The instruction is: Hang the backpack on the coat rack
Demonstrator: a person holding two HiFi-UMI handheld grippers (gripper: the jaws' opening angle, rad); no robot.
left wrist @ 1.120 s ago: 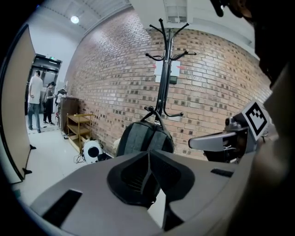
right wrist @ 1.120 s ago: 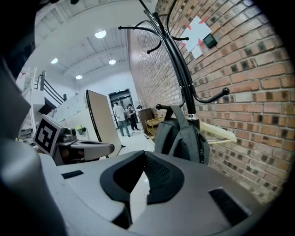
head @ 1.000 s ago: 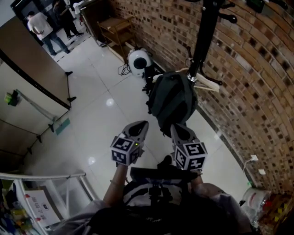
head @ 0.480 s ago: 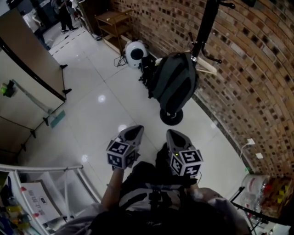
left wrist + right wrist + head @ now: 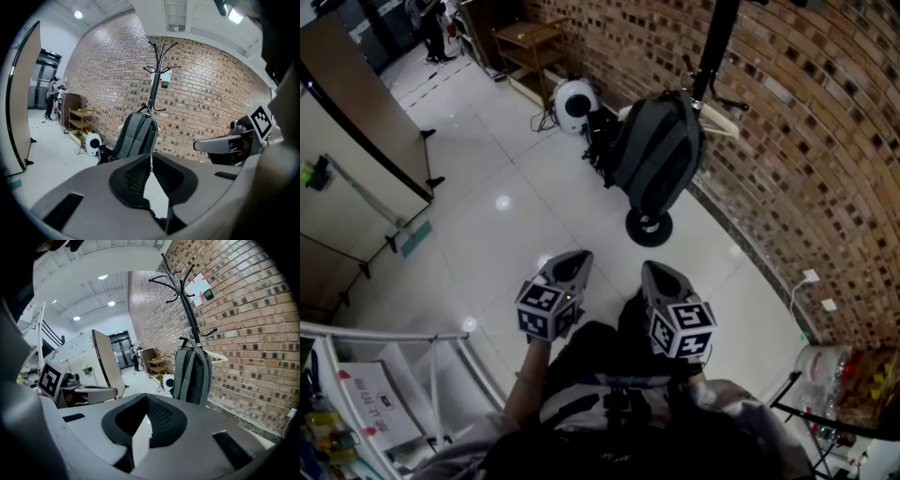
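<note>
The grey backpack (image 5: 656, 159) hangs from a low hook of the black coat rack (image 5: 712, 47), just above the rack's round base (image 5: 649, 227). Both grippers are held near my body, well short of the backpack and apart from it. My left gripper (image 5: 574, 262) is shut and empty, and so is my right gripper (image 5: 654, 272). The left gripper view looks over its closed tip (image 5: 151, 158) at the backpack (image 5: 136, 136) and the rack (image 5: 157, 70). The right gripper view shows its closed tip (image 5: 146, 401) with the backpack (image 5: 191, 376) ahead on the rack (image 5: 187, 305).
A brick wall (image 5: 806, 141) runs behind the rack. A white round device (image 5: 574, 103) and a wooden shelf (image 5: 530, 47) stand along it farther off. A wooden hanger (image 5: 722, 127) sticks out behind the backpack. A brown partition (image 5: 356, 112) is at left, a metal railing (image 5: 394, 337) at lower left.
Both shut grippers have drawn back from the backpack toward my body. The backpack stays hanging on the rack, now farther off in the head view.
</note>
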